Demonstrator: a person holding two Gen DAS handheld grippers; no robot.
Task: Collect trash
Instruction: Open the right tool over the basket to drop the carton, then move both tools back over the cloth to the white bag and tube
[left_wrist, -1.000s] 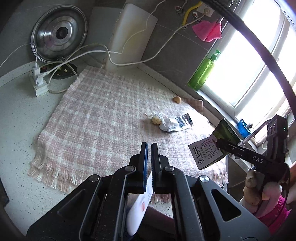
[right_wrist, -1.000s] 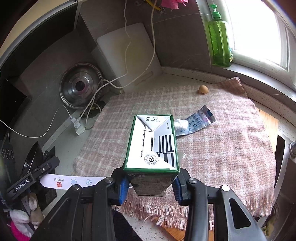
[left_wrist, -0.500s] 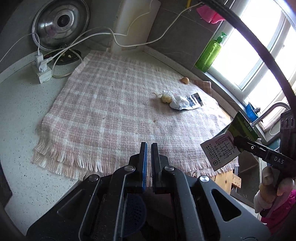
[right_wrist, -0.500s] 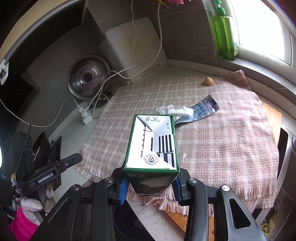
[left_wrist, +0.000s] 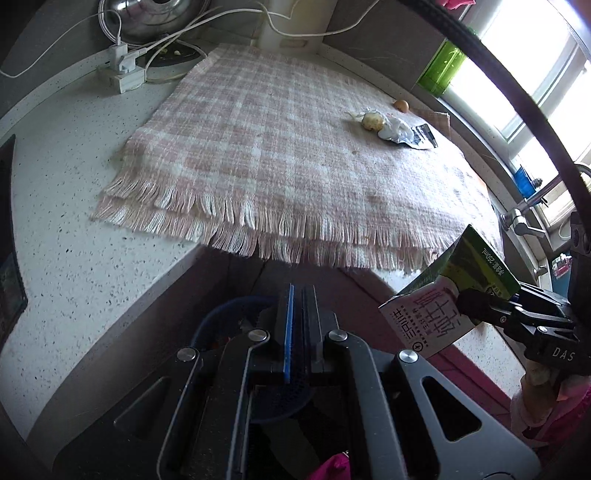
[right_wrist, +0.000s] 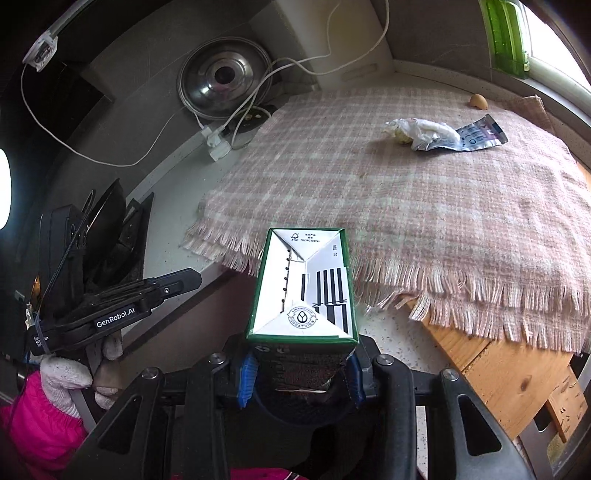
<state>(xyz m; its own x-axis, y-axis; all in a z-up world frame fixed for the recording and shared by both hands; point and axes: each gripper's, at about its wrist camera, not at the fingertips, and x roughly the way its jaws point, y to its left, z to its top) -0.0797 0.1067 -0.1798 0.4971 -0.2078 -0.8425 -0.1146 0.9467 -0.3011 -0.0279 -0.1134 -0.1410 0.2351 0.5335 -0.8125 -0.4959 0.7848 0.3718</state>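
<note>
The milk carton (right_wrist: 301, 291) is clamped in the right hand-held gripper (right_wrist: 299, 373), just off the counter's (left_wrist: 74, 266) front edge. The left hand-held gripper (left_wrist: 297, 325) is closed on nothing. The carton is best released squarely over the blue bin (left_wrist: 221, 314) below.

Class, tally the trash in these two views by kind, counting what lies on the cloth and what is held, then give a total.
Cartons: 1, the milk carton clamped in the right gripper
Wrappers: 1, the foil wrapper
Crumpled tissues: 1, the tissue
Food scraps: 2, the lump and the shell
Total: 5
</note>
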